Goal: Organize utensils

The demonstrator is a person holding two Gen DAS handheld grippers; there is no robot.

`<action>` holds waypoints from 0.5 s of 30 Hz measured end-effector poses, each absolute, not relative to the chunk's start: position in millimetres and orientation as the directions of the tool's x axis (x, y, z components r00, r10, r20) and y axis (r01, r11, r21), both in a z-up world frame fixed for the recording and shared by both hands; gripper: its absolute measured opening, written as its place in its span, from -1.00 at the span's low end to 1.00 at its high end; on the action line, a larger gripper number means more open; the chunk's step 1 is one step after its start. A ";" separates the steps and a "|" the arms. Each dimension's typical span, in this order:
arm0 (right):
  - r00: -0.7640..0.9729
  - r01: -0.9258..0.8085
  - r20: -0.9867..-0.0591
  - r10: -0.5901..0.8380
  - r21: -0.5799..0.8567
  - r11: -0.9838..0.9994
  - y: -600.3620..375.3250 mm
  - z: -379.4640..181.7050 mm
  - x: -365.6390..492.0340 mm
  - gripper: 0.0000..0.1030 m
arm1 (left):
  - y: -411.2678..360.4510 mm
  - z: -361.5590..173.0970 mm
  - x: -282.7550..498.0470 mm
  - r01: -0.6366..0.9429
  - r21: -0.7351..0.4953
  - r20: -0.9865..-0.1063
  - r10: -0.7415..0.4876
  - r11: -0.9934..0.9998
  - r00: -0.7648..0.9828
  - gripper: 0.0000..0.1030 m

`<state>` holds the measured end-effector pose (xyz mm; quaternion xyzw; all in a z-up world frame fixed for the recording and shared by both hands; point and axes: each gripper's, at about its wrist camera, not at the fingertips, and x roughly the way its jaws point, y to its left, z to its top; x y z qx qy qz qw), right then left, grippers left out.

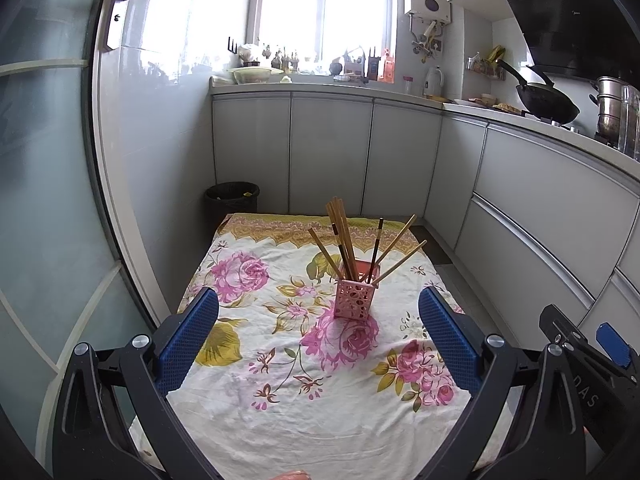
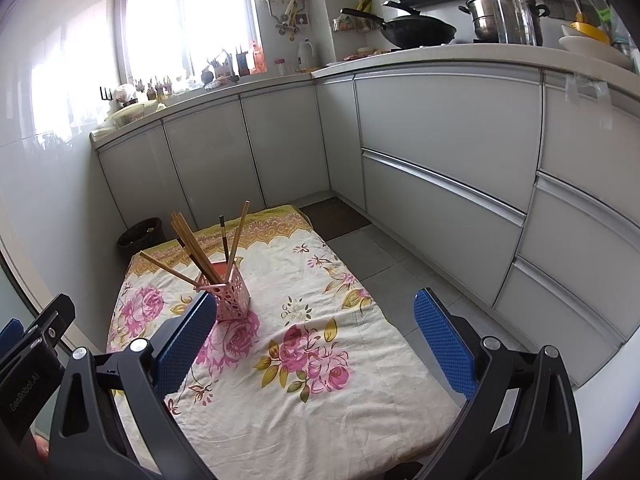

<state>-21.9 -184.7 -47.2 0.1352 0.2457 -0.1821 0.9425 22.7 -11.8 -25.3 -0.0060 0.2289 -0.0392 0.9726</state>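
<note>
A pink perforated utensil holder [image 1: 355, 297] [image 2: 233, 297] stands upright on a floral cloth [image 1: 280, 360] [image 2: 320, 380]. Several wooden chopsticks [image 1: 340, 236] [image 2: 192, 244] and one dark chopstick [image 1: 376, 248] [image 2: 224, 238] fan out of it. My left gripper [image 1: 319, 312] is open, its blue pads wide apart, held back from the holder and above the cloth's near half. My right gripper [image 2: 316, 316] is open too, with the holder just beyond its left pad. Neither holds anything. The right gripper's body shows at the far right of the left wrist view.
Grey kitchen cabinets [image 1: 328, 152] [image 2: 440, 152] run along the back and right. A black waste bin [image 1: 232, 196] [image 2: 141, 236] stands beyond the cloth's far left corner. A dark mat [image 2: 334, 216] lies on the grey tiled floor [image 2: 384, 264]. A glass door [image 1: 40, 200] is at the left.
</note>
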 end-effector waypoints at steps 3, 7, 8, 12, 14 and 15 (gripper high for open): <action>0.812 0.408 -0.514 -0.274 0.166 0.898 -185.4 -47.6 -21.4 0.87 | -11.3 -25.9 23.8 0.075 -0.031 -0.447 -0.081 0.997 0.891 0.86; 0.813 0.408 -0.515 -0.273 0.167 0.898 -185.4 -47.7 -21.1 0.87 | -11.3 -27.3 25.7 0.082 -0.039 -0.460 -0.091 0.996 0.883 0.86; 0.813 0.408 -0.515 -0.272 0.169 0.897 -185.3 -47.7 -20.9 0.87 | -12.5 -27.8 25.7 0.089 -0.050 -0.467 -0.102 0.995 0.878 0.86; 0.811 0.409 -0.518 -0.273 0.167 0.897 -185.6 -48.9 -20.2 0.87 | -8.2 -27.8 26.7 0.108 -0.085 -0.430 -0.135 0.990 0.893 0.86; 0.809 0.411 -0.521 -0.272 0.169 0.896 -186.2 -50.4 -19.1 0.87 | -8.1 -26.6 25.3 0.109 -0.088 -0.409 -0.136 0.990 0.902 0.84; 0.807 0.412 -0.524 -0.272 0.170 0.895 -187.3 -51.7 -17.8 0.87 | -7.8 -25.7 25.4 0.107 -0.081 -0.401 -0.131 0.991 0.907 0.84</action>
